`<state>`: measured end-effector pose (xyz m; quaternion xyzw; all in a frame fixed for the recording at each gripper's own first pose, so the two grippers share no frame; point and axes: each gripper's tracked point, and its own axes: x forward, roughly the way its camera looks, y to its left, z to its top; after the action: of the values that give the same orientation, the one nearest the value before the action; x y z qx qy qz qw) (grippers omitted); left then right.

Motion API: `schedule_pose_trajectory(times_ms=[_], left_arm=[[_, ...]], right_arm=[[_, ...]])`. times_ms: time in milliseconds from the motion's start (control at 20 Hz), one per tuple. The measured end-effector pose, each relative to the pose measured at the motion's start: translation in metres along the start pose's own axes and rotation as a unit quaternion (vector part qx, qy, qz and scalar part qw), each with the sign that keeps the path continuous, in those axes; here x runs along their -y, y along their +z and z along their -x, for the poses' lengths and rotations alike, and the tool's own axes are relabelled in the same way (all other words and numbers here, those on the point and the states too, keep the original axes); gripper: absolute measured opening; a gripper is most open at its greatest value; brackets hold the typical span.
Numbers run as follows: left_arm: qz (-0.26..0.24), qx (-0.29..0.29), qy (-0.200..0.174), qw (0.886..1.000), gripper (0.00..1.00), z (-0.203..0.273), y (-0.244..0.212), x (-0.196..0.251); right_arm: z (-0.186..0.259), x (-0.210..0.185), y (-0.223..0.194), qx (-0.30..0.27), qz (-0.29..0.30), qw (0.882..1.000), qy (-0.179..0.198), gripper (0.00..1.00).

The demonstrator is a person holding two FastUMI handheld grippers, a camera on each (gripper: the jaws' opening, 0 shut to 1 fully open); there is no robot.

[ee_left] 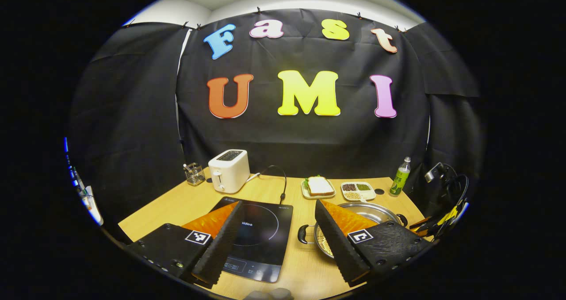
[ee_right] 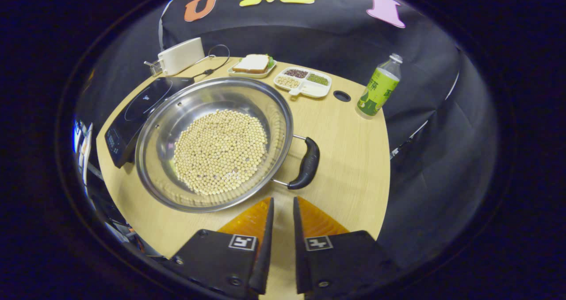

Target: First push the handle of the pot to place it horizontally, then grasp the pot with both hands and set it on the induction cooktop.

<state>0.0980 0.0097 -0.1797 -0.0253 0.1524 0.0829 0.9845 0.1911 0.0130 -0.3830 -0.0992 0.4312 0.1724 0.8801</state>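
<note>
While left tongs (ee_left: pixel 278 211) gape wide, right tongs (ee_right: pixel 283 202) stand narrow near the pot (ee_right: pixel 212 145) handle (ee_right: pixel 305 163).

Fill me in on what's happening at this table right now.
A person holds a two-finger gripper in each hand over a wooden table. The right gripper, nearly closed and empty, hovers near the black side handle of a steel pot filled with soybeans. The left gripper is open above the induction cooktop, touching nothing. The pot sits on the table beside the cooktop, not yet on it.
</note>
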Motion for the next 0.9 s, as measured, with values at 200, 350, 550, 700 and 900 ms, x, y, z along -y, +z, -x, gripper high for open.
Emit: schedule_pose_trajectory(times_ms=[200, 350, 550, 700, 900], left_arm=[[-0.008, -0.036, -0.025, 0.999, 0.96, -0.03, -0.032, 0.017], [-0.024, -0.068, -0.039, 0.997, 0.97, -0.054, -0.061, 0.03], [-0.025, -0.117, -0.052, 0.991, 0.97, -0.078, -0.099, 0.046], [-0.027, -0.146, -0.055, 0.987, 0.97, -0.094, -0.119, 0.052], [-0.045, -0.18, -0.057, 0.981, 0.97, -0.109, -0.145, 0.059]], right_arm=[[0.016, 0.005, 0.011, 0.039, -0.071, 0.996, 0.024, 0.72], [0.015, 0.009, 0.025, 0.053, -0.101, 0.993, 0.032, 0.88], [0.006, 0.001, 0.043, 0.052, -0.105, 0.992, 0.04, 0.87], [-0.011, -0.006, 0.054, 0.045, -0.097, 0.993, 0.042, 0.86], [-0.032, -0.008, 0.057, 0.034, -0.093, 0.994, 0.035, 0.87]])
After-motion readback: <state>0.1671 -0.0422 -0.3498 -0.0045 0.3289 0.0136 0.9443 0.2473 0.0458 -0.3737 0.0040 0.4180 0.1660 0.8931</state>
